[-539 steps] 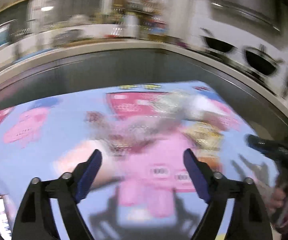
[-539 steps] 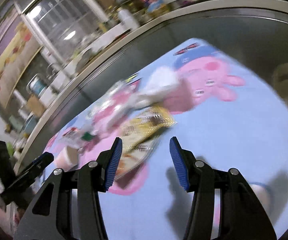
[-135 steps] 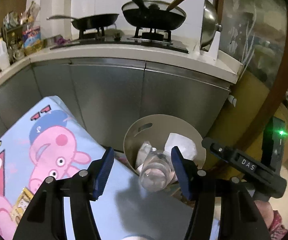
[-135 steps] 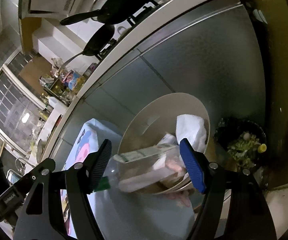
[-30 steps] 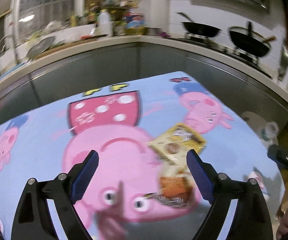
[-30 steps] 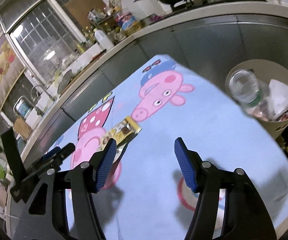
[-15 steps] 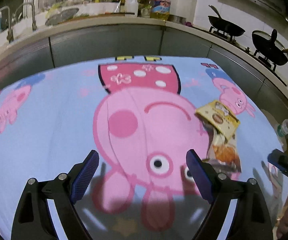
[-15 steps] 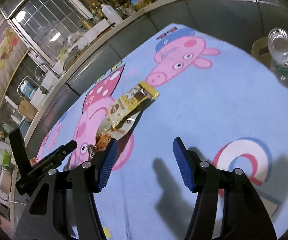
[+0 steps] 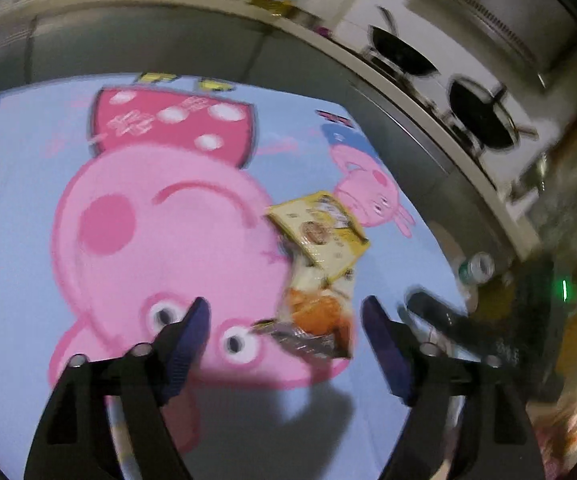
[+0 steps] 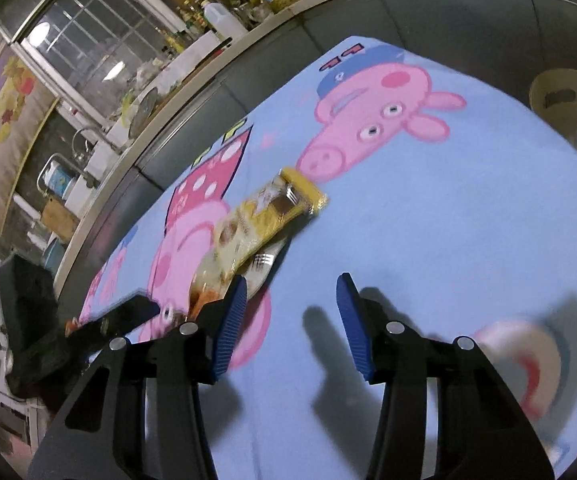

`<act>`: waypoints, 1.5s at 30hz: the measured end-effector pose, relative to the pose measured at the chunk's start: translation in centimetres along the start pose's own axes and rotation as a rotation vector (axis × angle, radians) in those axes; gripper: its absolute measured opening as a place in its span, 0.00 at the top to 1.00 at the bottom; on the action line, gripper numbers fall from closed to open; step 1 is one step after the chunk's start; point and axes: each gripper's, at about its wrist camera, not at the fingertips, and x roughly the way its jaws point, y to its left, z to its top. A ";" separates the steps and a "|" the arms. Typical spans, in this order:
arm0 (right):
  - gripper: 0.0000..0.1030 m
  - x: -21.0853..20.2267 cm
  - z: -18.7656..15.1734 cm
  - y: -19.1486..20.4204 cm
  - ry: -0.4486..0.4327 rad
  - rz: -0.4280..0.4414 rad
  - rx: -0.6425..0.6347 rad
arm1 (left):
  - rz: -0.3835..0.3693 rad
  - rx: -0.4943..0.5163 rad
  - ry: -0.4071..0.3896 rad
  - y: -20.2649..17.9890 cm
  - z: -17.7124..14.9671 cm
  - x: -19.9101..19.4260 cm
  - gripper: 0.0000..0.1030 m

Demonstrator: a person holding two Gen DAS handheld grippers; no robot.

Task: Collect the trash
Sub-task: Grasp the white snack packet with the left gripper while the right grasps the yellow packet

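Wrappers (image 9: 320, 276) are now lying between the left hand-held gripper's (image 9: 284, 328) open jaws; the right hand-held gripper (image 10: 288, 304), also open and empty, is hovering beside them, both having left the bin (image 10: 556, 92).

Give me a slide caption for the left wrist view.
Open left gripper nears two overlapping snack wrappers on a Peppa Pig tablecloth.

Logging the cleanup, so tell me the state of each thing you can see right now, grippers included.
Left gripper: open, empty, above the wrappers.
Right gripper: open, empty.
Yellow wrapper: flat on the cloth, overlapping the orange one.
Orange wrapper: on the cloth, uncollected.
Bottle: in the bin.
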 end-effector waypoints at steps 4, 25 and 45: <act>0.55 2.5 2.5 -1.6 0.050 0.072 0.123 | 0.088 0.188 -0.013 -3.5 0.0 1.8 0.09; 0.94 10.8 -2.3 9.4 0.295 0.237 -0.102 | 0.294 -0.057 -0.037 8.2 -6.9 -6.8 0.62; 0.64 7.6 -6.6 9.0 0.314 0.277 -0.084 | 0.385 -0.187 -0.070 11.2 -8.2 -9.7 0.28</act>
